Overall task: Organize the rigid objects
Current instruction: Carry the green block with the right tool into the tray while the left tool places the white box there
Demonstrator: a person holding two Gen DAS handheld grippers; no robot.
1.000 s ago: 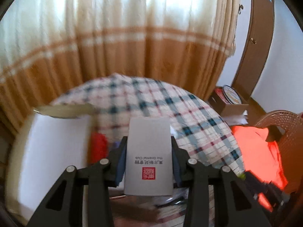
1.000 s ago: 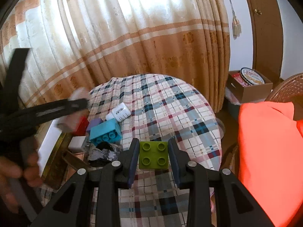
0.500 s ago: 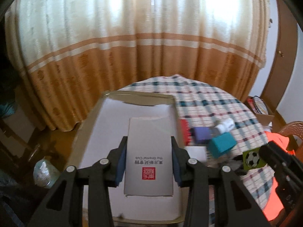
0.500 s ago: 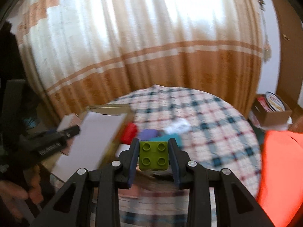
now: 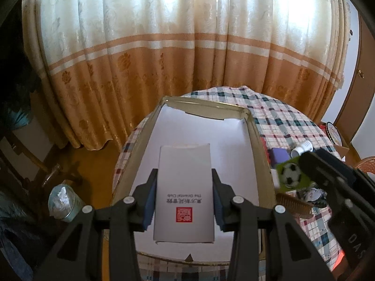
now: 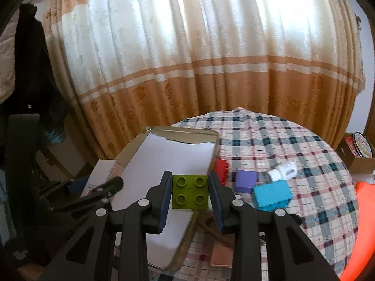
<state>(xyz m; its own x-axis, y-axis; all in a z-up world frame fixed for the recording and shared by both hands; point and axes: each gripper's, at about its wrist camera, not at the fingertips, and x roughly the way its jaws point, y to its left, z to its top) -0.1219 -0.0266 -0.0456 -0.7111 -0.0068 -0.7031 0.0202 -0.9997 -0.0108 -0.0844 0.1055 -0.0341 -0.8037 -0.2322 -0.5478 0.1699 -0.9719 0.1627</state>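
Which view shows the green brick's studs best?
The right wrist view: the green brick sits centred between the right gripper pads, four studs facing the camera. The left wrist view shows only its blurred football-printed side.

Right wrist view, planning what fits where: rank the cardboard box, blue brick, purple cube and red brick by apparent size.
1. cardboard box
2. blue brick
3. purple cube
4. red brick, partly hidden, so unsure

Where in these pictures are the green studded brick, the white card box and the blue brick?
green studded brick (image 6: 189,192), right wrist view, middle of its studded top.
white card box (image 5: 184,194), left wrist view, middle of its printed face.
blue brick (image 6: 271,194), right wrist view, its top face.
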